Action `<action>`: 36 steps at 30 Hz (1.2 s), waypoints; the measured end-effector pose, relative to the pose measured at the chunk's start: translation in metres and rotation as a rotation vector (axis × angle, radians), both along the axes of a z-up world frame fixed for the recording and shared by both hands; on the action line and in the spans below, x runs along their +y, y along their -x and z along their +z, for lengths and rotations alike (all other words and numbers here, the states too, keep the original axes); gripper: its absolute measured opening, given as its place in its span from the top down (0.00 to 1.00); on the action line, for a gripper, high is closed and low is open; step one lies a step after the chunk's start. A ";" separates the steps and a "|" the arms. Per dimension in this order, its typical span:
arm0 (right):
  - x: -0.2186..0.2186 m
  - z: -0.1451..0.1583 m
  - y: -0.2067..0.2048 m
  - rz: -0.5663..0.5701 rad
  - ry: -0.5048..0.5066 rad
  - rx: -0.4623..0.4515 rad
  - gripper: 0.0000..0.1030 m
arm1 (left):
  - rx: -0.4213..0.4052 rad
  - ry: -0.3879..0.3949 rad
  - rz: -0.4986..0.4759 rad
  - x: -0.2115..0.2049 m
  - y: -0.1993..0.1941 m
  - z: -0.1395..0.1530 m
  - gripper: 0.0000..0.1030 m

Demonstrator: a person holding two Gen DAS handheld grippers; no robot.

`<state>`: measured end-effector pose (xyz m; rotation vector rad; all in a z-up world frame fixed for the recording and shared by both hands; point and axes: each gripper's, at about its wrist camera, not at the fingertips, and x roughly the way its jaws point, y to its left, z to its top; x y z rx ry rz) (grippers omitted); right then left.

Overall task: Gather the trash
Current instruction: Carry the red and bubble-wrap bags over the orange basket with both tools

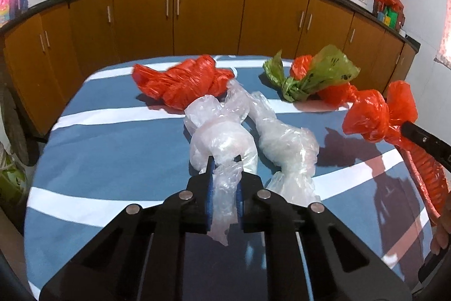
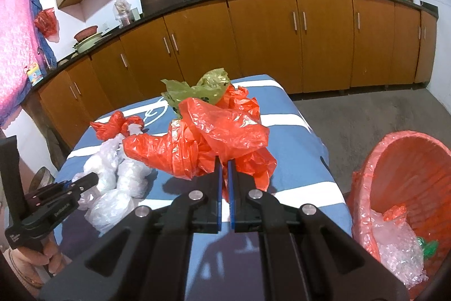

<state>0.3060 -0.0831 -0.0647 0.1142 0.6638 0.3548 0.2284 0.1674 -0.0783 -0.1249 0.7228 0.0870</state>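
**Both claws loaded: carry to the basket without snagging**

The blue tablecloth with white stripes carries the trash still to be gathered; just off its right edge, on the floor, stands the round orange woven basket lined with red plastic, already holding some clear and green scraps.

The crumpled red plastic bag is the bulkiest load. The right gripper has its blue pads pinched nearly together on the bag's lower folds. It looks ready to swing right; lifting high enough that the trailing plastic clears the basket's rim seems wise.

The left gripper is clamped on the twisted neck of the knotted clear plastic bag, which rests on the cloth beside a second clear bag. I would raise it straight up so the neighbour is not dragged along.
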 end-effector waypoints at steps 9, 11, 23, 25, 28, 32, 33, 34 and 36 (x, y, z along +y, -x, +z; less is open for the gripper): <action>-0.009 0.021 0.023 0.010 -0.020 -0.033 0.95 | -0.077 -0.014 0.021 0.001 0.028 0.034 0.88; -0.012 0.027 0.029 0.010 -0.023 -0.045 0.95 | -0.097 -0.017 0.017 -0.003 0.032 0.043 0.87; -0.053 0.067 0.065 -0.047 -0.017 -0.129 0.95 | -0.171 -0.027 -0.056 -0.053 0.043 0.080 0.88; -0.062 0.072 0.071 -0.059 -0.018 -0.140 0.95 | -0.176 -0.028 -0.071 -0.064 0.045 0.084 0.88; -0.071 0.077 0.079 -0.072 -0.018 -0.151 0.95 | -0.179 -0.023 -0.084 -0.073 0.047 0.087 0.88; -0.081 0.082 0.085 -0.087 -0.019 -0.162 0.95 | -0.182 -0.028 -0.098 -0.086 0.048 0.091 0.88; -0.085 0.083 0.087 -0.092 -0.019 -0.165 0.95 | -0.184 -0.032 -0.101 -0.089 0.048 0.093 0.88; -0.087 0.085 0.088 -0.098 -0.021 -0.167 0.95 | -0.186 -0.034 -0.104 -0.092 0.048 0.094 0.88; -0.093 0.087 0.090 -0.110 -0.024 -0.170 0.95 | -0.189 -0.041 -0.109 -0.096 0.049 0.095 0.88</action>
